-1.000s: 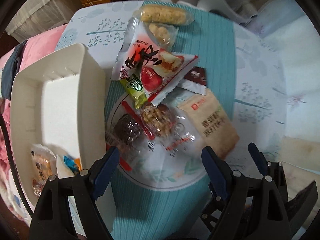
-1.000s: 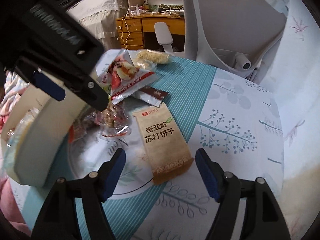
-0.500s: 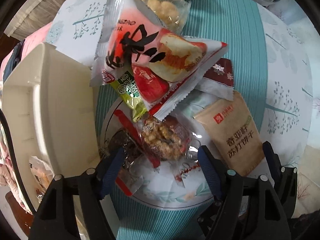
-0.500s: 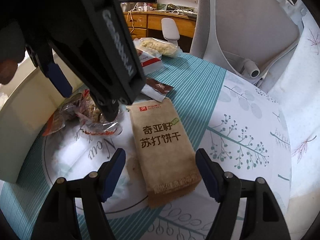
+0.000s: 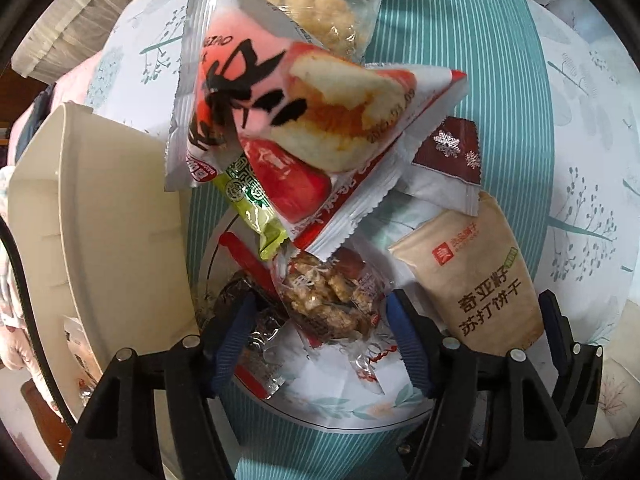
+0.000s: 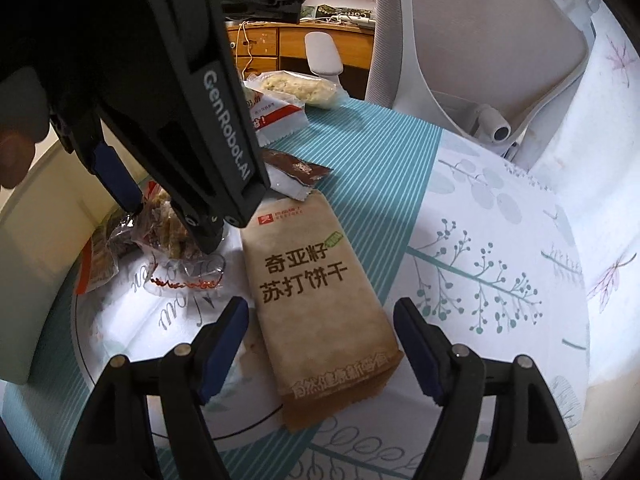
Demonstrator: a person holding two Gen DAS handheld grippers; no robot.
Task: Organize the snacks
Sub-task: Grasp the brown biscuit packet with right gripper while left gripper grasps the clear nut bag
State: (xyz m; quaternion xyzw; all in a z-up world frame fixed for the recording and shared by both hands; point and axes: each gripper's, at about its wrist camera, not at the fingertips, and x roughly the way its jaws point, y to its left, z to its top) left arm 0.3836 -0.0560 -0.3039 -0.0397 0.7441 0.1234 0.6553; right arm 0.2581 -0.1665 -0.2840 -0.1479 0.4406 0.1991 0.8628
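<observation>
Green wrapper point(image 5: 250, 196) half hidden under red pastry packet point(image 5: 296, 120).

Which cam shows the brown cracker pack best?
Right wrist: the cracker pack lies whole and unobstructed, text sharp, between the open right gripper. Left wrist shows it at the edge, top corner under another wrapper.

left wrist cam stares pretty much straight down, close over the snack pile point(image 5: 304, 168), while the right wrist cam sits low and angled across the surface point(image 6: 500, 248) toward the chair point(image 6: 480, 40), and both catch the brown cracker packet point(image 5: 476, 276) and the nut snack point(image 6: 172, 236).
</observation>
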